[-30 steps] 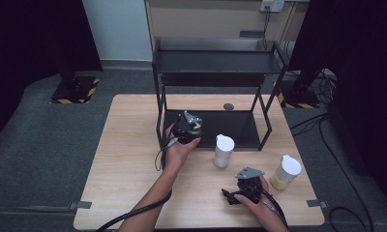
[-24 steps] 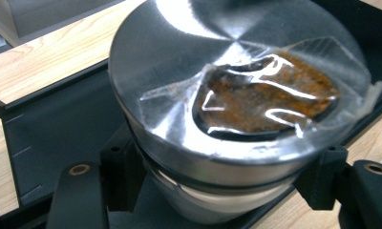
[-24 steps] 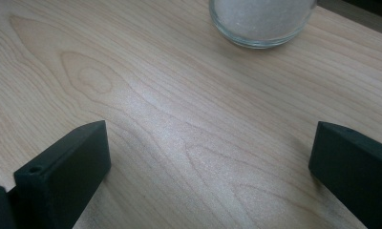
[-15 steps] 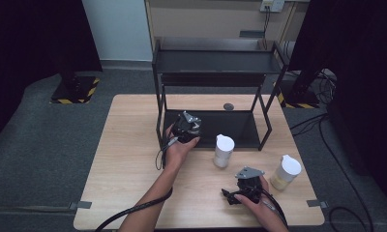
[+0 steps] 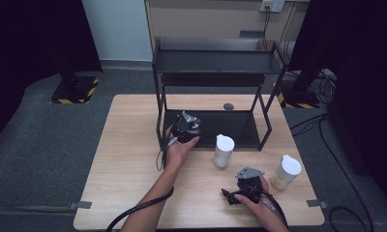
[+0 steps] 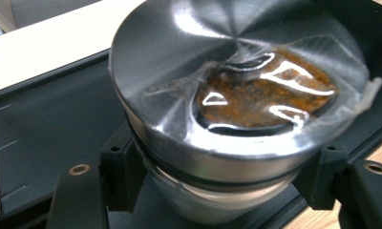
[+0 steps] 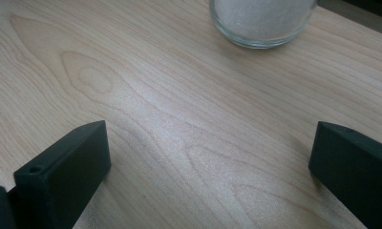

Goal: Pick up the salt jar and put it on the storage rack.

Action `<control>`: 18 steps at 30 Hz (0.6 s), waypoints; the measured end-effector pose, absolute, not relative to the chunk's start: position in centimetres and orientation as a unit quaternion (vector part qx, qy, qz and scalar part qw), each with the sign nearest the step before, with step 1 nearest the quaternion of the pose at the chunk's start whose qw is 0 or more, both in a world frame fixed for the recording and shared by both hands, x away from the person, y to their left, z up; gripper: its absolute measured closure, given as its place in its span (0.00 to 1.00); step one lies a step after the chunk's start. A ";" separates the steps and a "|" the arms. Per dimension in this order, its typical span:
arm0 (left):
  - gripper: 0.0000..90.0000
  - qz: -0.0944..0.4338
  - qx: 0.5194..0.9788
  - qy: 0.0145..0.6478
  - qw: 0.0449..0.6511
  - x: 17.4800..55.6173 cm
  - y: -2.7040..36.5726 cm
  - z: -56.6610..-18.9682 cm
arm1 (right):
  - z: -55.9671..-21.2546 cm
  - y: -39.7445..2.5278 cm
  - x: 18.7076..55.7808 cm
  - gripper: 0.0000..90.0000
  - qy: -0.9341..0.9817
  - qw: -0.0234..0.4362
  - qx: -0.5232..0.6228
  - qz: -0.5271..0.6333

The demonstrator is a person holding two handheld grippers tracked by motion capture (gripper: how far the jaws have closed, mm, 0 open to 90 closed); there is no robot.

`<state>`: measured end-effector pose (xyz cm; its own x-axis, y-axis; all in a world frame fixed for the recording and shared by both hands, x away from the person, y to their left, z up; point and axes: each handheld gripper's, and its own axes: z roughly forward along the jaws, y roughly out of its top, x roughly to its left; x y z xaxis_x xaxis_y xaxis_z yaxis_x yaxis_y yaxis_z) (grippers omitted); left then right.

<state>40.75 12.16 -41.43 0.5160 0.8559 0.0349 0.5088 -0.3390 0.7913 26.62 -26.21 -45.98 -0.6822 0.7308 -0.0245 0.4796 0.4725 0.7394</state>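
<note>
A jar with a metal lid (image 6: 227,90) is gripped by the left gripper (image 5: 186,129), jaws closed on either side of the glass just under the lid, as seen in the left gripper view; a piece of clear film w/ a brown patch is stuck on the lid top. In the high view the left gripper is held at the front-left corner of the black rack's (image 5: 215,63) bottom shelf, and the jar is seen over that dark shelf surface, near its front edge; whether it rests on the shelf can't be told. The right gripper (image 5: 242,191) is held low over the table (image 5: 128,145) near its front edge, right of centre, jaws wide apart w/ nothing between them, only bare wood. A white-lidded jar (image 5: 224,151) stands on the table just in front of the rack, approx. mid-table; its glass base w/ white contents is seen ahead of the right gripper in its own view. A second white-lidded jar (image 5: 285,172), w/ yellowish contents, stands toward the table's right edge, just beside the right gripper.
</note>
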 end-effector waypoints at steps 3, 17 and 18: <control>0.33 0.226 0.780 0.438 0.386 40.8 12.5 -41.8 | -46.0 -26.2 26.6 0.01 0.841 0.171 0.360 0.366; 0.33 0.229 0.779 0.433 0.391 40.7 12.8 -42.1 | -46.0 -26.2 26.6 0.01 0.841 0.171 0.360 0.366; 0.33 0.229 0.779 0.433 0.391 40.7 12.8 -42.1 | -46.0 -26.2 26.6 0.01 0.841 0.171 0.360 0.366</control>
